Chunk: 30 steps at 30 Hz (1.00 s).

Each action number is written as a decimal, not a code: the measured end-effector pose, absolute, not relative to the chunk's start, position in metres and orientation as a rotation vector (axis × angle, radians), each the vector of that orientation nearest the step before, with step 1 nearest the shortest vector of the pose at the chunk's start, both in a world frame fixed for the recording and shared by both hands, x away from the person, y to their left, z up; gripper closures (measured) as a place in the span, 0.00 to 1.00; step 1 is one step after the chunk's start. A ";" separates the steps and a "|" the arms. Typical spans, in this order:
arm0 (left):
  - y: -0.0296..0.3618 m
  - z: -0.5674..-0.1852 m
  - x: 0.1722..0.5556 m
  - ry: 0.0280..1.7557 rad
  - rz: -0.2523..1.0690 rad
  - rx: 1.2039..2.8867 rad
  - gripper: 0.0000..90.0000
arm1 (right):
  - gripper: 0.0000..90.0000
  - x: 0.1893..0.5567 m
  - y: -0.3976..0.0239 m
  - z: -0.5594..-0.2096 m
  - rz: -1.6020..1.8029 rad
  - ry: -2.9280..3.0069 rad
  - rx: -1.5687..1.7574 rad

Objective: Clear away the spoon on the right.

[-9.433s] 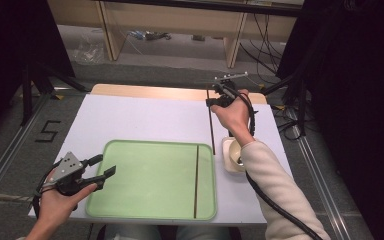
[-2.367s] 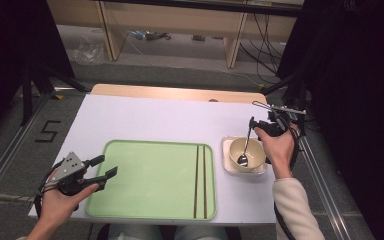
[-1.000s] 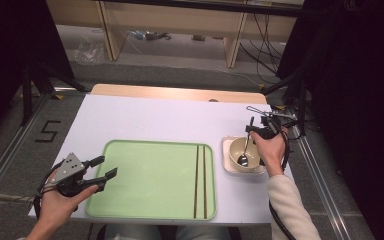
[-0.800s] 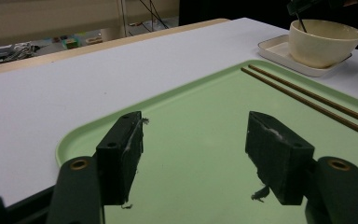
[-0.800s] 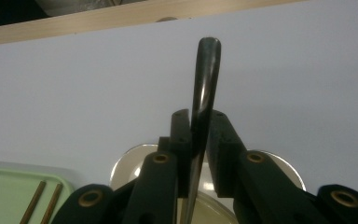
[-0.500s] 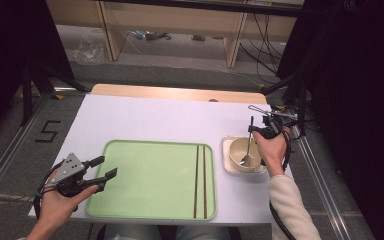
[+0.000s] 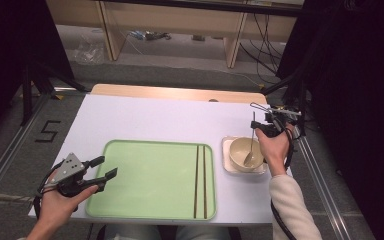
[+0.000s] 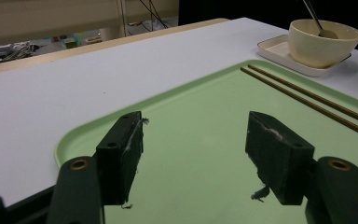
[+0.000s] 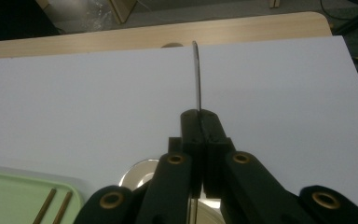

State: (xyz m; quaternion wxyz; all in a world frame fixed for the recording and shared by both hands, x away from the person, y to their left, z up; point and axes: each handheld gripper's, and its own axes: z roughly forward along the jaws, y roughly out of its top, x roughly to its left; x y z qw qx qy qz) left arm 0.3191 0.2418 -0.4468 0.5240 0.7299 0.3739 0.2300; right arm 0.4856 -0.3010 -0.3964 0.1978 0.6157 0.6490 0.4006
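A cream bowl (image 7: 241,150) stands on a small square plate (image 7: 228,167) at the table's right. A metal spoon (image 7: 251,140) rests with its scoop in that bowl and its handle pointing up. My right gripper (image 7: 256,129) is shut on the handle, which sticks out past the closed jaws in the right gripper view (image 9: 196,74). My left gripper (image 7: 107,166) stands open over the left edge of the green tray (image 7: 150,175), with nothing between its pads (image 8: 121,149). Two brown chopsticks (image 7: 200,180) lie side by side on the tray's right part.
The white table top (image 7: 155,120) ends in a wooden strip at the back. A dark stand and cables are close to the right hand. In the left gripper view, the bowl (image 8: 324,44) and chopsticks (image 8: 307,100) lie ahead to the right.
The spoon's handle has swung from a lean to nearly upright in the bowl, with the right gripper on it. The left gripper has stayed still.
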 end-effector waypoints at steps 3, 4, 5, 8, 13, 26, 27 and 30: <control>0.242 -0.447 0.319 0.894 0.552 1.747 0.41 | 1.00 0.486 -0.303 -0.394 1.131 1.835 1.647; 0.242 -0.447 0.319 0.894 0.551 1.747 0.41 | 1.00 0.485 -0.300 -0.393 1.129 1.808 1.699; 0.242 -0.447 0.319 0.894 0.551 1.746 0.41 | 1.00 0.483 -0.300 -0.391 1.138 1.813 1.701; 0.241 -0.447 0.319 0.904 0.543 1.740 0.41 | 1.00 0.482 -0.300 -0.387 1.156 1.797 1.683; 0.242 -0.447 0.319 0.895 0.551 1.747 0.41 | 1.00 0.479 -0.299 -0.379 1.181 1.777 1.660; 0.242 -0.447 0.319 0.894 0.551 1.746 0.41 | 1.00 0.470 -0.286 -0.358 1.245 1.765 1.578; 0.242 -0.447 0.319 0.894 0.551 1.747 0.41 | 1.00 0.470 -0.286 -0.357 1.261 1.765 1.551; 0.242 -0.447 0.319 0.891 0.553 1.748 0.41 | 1.00 0.467 -0.284 -0.351 1.276 1.766 1.536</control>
